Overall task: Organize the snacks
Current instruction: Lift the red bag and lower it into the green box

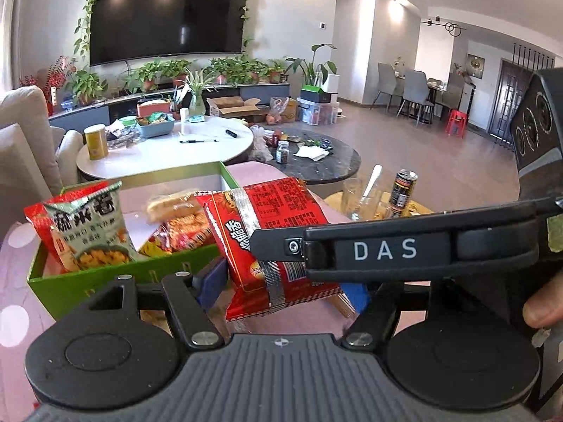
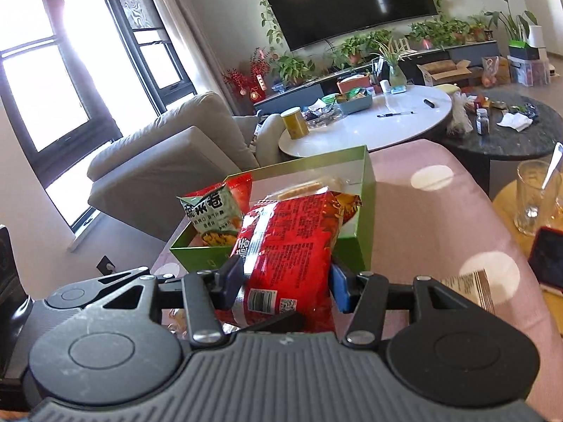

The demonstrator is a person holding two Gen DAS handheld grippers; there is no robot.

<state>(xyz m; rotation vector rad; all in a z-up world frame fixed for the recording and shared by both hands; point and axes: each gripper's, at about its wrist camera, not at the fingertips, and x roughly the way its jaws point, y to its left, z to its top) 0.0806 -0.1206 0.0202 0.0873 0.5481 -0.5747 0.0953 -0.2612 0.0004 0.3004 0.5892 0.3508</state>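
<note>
Left wrist view: left gripper [image 1: 278,281] clamps red noodle packet [image 1: 278,246] at frame centre, beside green box [image 1: 105,283].

Right wrist view: right gripper [image 2: 286,281] grips same packet [image 2: 288,246]. Risk: opposing pulls could tear wrapper.

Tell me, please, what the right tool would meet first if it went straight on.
Probably the green box: it lies just beyond the red packet held by the right tool, though depth is unclear.
</note>
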